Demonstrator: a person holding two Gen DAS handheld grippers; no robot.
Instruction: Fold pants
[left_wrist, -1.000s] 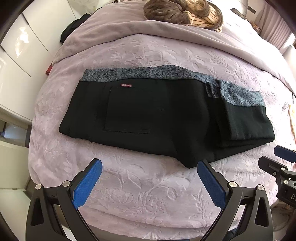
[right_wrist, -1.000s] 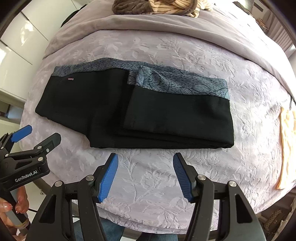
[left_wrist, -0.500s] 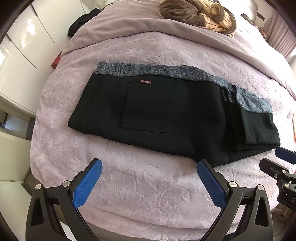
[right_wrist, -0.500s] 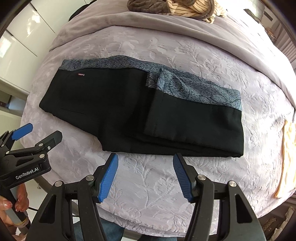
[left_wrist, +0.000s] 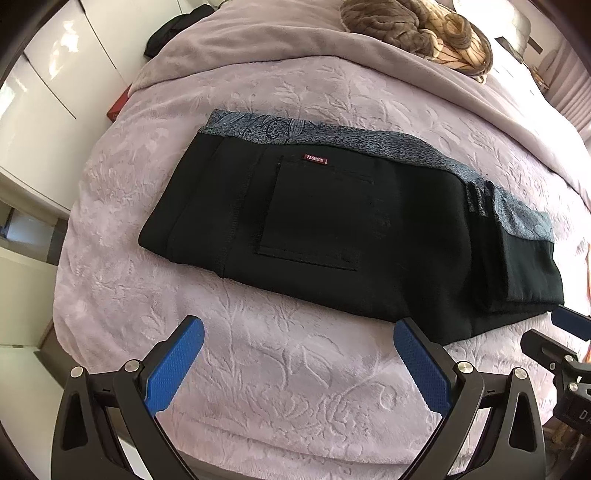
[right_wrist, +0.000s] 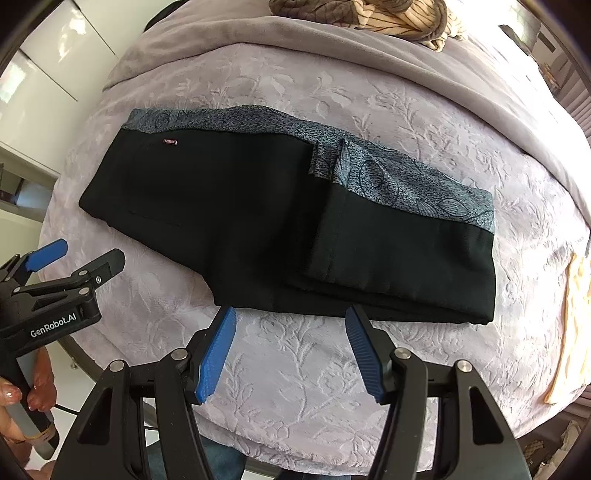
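Black pants with a blue-grey patterned band along the far edge lie folded on the bed. A second folded layer rests on their right part. A back pocket and a small red label face up. My left gripper hangs open above the quilt just short of the pants' near edge, nothing between its blue pads. My right gripper is open too, its tips close to the near edge of the pants, holding nothing. The left gripper also shows at the left of the right wrist view.
A lilac embossed quilt covers the bed. A brown and striped bundle of cloth lies at the far end. White cabinets stand to the left. A pale yellow cloth lies at the right edge. A hand grips the left handle.
Both grippers have drifted sideways and slightly closer to the bed; the pants now sit further right in each view and look larger. The jaws have kept their width.
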